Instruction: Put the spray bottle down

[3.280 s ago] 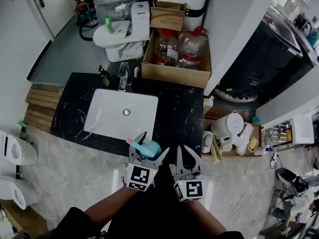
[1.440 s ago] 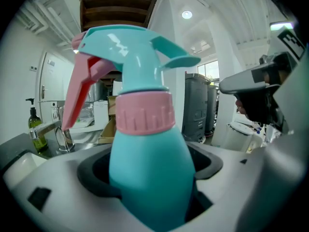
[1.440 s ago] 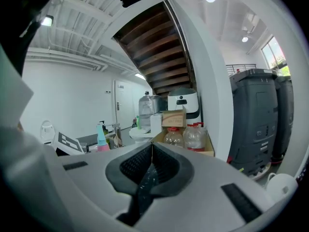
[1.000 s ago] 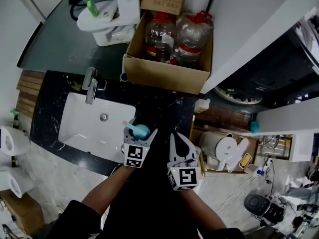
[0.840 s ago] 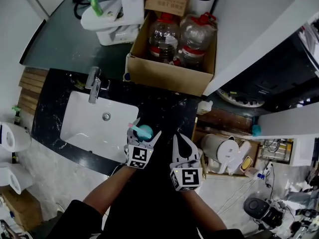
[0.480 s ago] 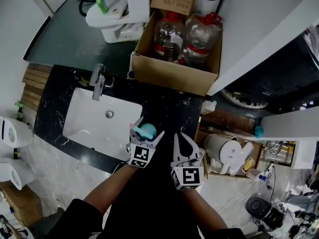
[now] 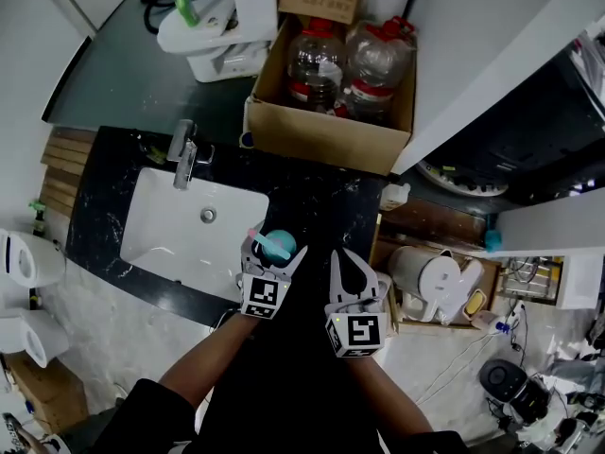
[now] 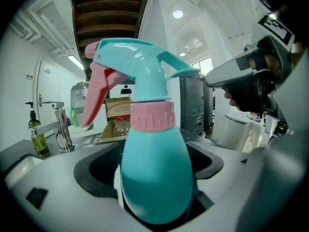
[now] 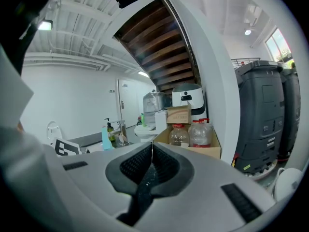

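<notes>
The left gripper (image 7: 274, 252) grips the teal spray bottle (image 8: 154, 178) by its rounded belly, jaws clamped on either side below the pink collar, so the bottle stands upright with its pink trigger pointing to the left of the left gripper view. That upright hold suits setting it on its base. In the head view the bottle sits at centre frame, over the right edge of the white sink (image 7: 151, 218) where it meets the black counter (image 7: 326, 206); whether its base touches anything I cannot tell. The right gripper (image 7: 344, 261) hangs just beside it, lower centre-right, jaws pressed together on nothing, apparently kept out of the way. The bare counter right of the basin looks like the likeliest landing spot. At its upper edge a cardboard box (image 7: 326, 138) of water jugs (image 7: 315, 60) lies beyond, while the faucet (image 7: 182, 154) and a green soap bottle (image 8: 35, 132) stand at the sink's upper left, well apart. A white kettle (image 7: 427, 282) sits right of centre, beyond the counter.
</notes>
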{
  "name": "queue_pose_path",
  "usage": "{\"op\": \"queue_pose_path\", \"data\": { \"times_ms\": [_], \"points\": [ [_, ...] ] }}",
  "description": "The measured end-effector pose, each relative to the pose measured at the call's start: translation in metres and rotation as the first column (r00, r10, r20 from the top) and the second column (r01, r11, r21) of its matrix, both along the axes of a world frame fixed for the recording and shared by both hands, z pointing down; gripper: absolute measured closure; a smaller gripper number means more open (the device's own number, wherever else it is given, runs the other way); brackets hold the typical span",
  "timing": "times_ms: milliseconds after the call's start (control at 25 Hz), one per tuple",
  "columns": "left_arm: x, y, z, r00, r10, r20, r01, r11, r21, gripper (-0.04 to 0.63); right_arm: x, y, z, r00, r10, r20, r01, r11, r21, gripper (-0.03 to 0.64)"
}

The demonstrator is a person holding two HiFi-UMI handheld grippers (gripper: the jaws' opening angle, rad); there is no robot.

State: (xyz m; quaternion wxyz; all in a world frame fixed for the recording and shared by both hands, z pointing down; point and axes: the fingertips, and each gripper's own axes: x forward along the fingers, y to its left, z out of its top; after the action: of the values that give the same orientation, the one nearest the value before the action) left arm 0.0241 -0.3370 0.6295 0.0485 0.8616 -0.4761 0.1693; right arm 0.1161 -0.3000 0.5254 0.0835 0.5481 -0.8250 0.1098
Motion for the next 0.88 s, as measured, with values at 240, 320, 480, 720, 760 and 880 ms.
{"op": "queue_pose_path", "data": {
  "times_ms": [240, 320, 480, 720, 760, 880],
  "points": [
    [-0.006, 0.011, -0.005, 1.0, -0.011, -0.002, 0.011, 1.0, -0.027, 0.17, 0.0, 0.01, 0.005, 1.0, 0.01, -0.007, -0.01, 1.0, -0.007, 0.6],
    [-0.006, 0.015, -0.007, 1.0, -0.01, -0.009, 0.01, 1.0, -0.028, 0.17, -0.005, 0.013, 0.006, 1.0, 0.001, -0.01, -0.001, 1.0, -0.007, 0.6],
    [-0.014, 0.029, -0.005, 1.0, -0.003, -0.01, 0.003, 1.0, -0.03, 0.17, -0.023, 0.021, 0.001, 0.999, -0.029, -0.017, 0.029, 1.0, 0.01, 0.6],
    [-0.031, 0.052, -0.012, 0.999, -0.019, -0.042, 0.017, 0.999, -0.038, 0.17, -0.035, 0.04, -0.005, 0.999, -0.032, -0.03, 0.033, 0.999, 0.028, 0.6],
    [-0.033, 0.057, -0.014, 0.999, -0.017, -0.044, 0.015, 0.999, -0.038, 0.17, -0.035, 0.044, -0.007, 0.999, -0.025, -0.03, 0.026, 0.999, 0.031, 0.6],
    [-0.035, 0.072, -0.021, 0.998, -0.004, -0.056, 0.001, 0.999, -0.038, 0.17, -0.033, 0.056, -0.013, 0.999, 0.0, -0.039, 0.002, 0.999, 0.043, 0.6]
  ]
}}
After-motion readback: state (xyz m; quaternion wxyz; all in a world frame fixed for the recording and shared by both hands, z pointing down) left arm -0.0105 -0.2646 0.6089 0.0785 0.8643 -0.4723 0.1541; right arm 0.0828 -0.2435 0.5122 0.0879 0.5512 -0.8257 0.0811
